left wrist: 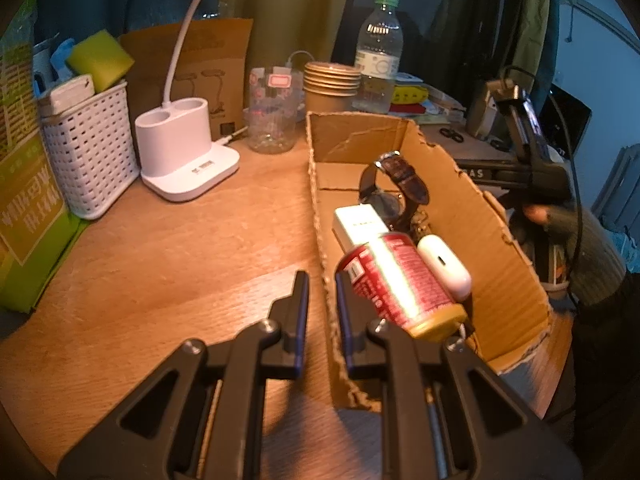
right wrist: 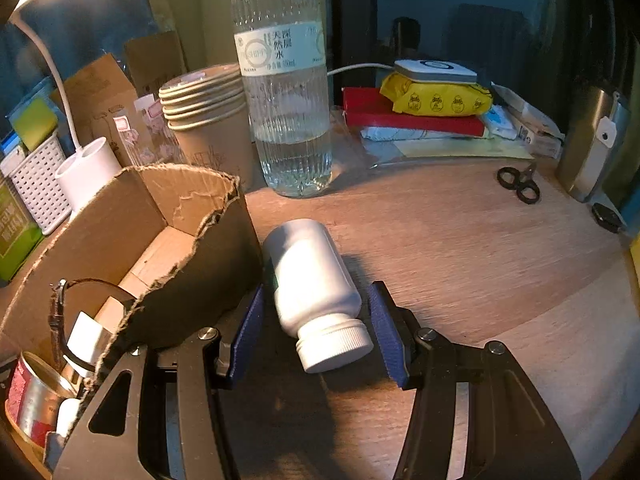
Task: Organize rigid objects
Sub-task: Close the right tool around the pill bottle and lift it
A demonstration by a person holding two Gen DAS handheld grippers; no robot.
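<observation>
A torn cardboard box (left wrist: 460, 200) lies on the wooden desk (left wrist: 180, 260). It holds a red can (left wrist: 400, 280), a white earbud case (left wrist: 444, 264), a small white box (left wrist: 360, 224) and a dark-strapped watch (left wrist: 400, 184). My left gripper (left wrist: 322, 300) straddles the box's near left wall, its jaws nearly together on the cardboard. In the right wrist view a white pill bottle (right wrist: 316, 280) lies on its side just right of the box (right wrist: 200, 248), cap toward me. My right gripper (right wrist: 316, 290) is open around the bottle, with a gap at each pad.
Behind the box stand a clear water bottle (right wrist: 284, 100) and stacked paper cups (right wrist: 208, 120). A white lamp base (left wrist: 180, 148), a white basket (left wrist: 88, 160) and a green carton (left wrist: 24, 200) line the left. Black scissors (right wrist: 518, 184) and stacked books and packets (right wrist: 420, 112) sit at the right.
</observation>
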